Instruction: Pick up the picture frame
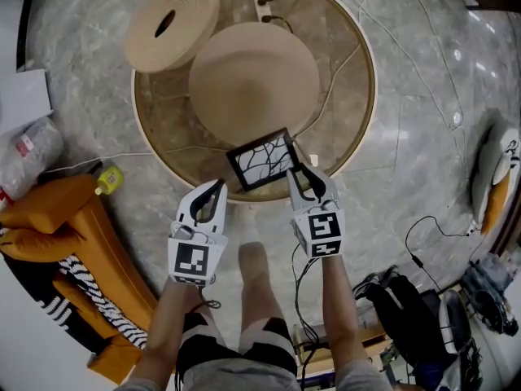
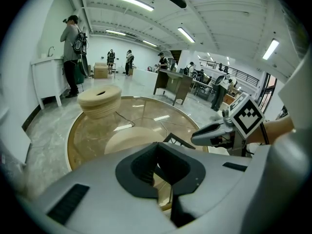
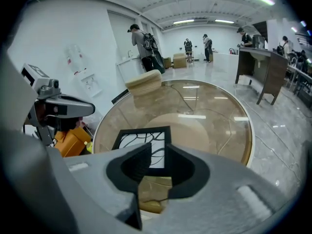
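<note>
Two grippers hang at the near rim of the round glass tabletop [image 1: 350, 96]. My right gripper [image 1: 306, 172] has its fingers apart, with the black picture frame [image 1: 262, 160] flat on the glass just ahead. My left gripper [image 1: 216, 187] has its fingers together and empty. A grey marble floor [image 1: 423, 137] surrounds the tabletop in a bright hall.

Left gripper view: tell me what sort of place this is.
Probably a large open workshop or lab hall: long ceiling strip lights, a workbench, people standing about, and a round glass table on a polished stone floor.
</note>
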A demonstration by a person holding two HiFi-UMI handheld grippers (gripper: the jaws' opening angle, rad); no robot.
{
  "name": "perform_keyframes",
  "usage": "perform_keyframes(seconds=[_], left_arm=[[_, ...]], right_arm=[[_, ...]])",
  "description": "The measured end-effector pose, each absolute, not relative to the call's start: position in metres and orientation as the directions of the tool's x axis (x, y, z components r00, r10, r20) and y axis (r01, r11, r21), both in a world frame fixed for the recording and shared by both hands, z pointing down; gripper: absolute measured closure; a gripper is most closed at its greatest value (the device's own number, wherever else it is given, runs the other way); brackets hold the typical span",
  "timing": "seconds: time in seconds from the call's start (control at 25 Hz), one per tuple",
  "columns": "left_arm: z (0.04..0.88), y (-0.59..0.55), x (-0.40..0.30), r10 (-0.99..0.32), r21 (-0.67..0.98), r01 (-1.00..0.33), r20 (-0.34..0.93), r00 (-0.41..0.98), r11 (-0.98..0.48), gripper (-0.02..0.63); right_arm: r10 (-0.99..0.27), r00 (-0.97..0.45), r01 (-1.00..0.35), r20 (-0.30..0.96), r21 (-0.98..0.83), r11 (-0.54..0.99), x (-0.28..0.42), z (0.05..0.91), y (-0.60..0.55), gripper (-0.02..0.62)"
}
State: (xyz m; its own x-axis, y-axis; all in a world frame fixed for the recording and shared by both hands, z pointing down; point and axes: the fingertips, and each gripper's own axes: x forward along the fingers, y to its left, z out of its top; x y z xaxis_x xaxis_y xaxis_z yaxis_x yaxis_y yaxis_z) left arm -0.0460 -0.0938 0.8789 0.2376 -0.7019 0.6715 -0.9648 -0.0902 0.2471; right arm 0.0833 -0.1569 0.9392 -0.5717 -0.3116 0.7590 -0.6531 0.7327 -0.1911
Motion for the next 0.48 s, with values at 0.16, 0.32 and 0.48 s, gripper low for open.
perform_keyframes(seconds=[0.16, 0.32, 0.48], left_arm=[[0.885, -0.092, -0.046, -0.696, 0.249, -0.965, 0.68, 0.23, -0.076, 0.588], [0.895, -0.09, -0.046, -0.695, 0.225, -0.967, 0.676, 0.244, -0.121, 0.588], [0.902, -0.088, -0.045, -0.692, 0.211, -0.966, 0.676, 0.253, -0.147, 0.588]], right_arm=[[-0.288, -0.557, -0.64, 0.779, -0.181, 0.747, 0.081, 0.955, -0.169, 0.497], [-0.253, -0.546, -0.631, 0.798, -0.194, 0.751, 0.077, 0.972, -0.173, 0.466], [-0.242, -0.536, -0.628, 0.809, -0.19, 0.755, 0.077, 0.981, -0.173, 0.466]])
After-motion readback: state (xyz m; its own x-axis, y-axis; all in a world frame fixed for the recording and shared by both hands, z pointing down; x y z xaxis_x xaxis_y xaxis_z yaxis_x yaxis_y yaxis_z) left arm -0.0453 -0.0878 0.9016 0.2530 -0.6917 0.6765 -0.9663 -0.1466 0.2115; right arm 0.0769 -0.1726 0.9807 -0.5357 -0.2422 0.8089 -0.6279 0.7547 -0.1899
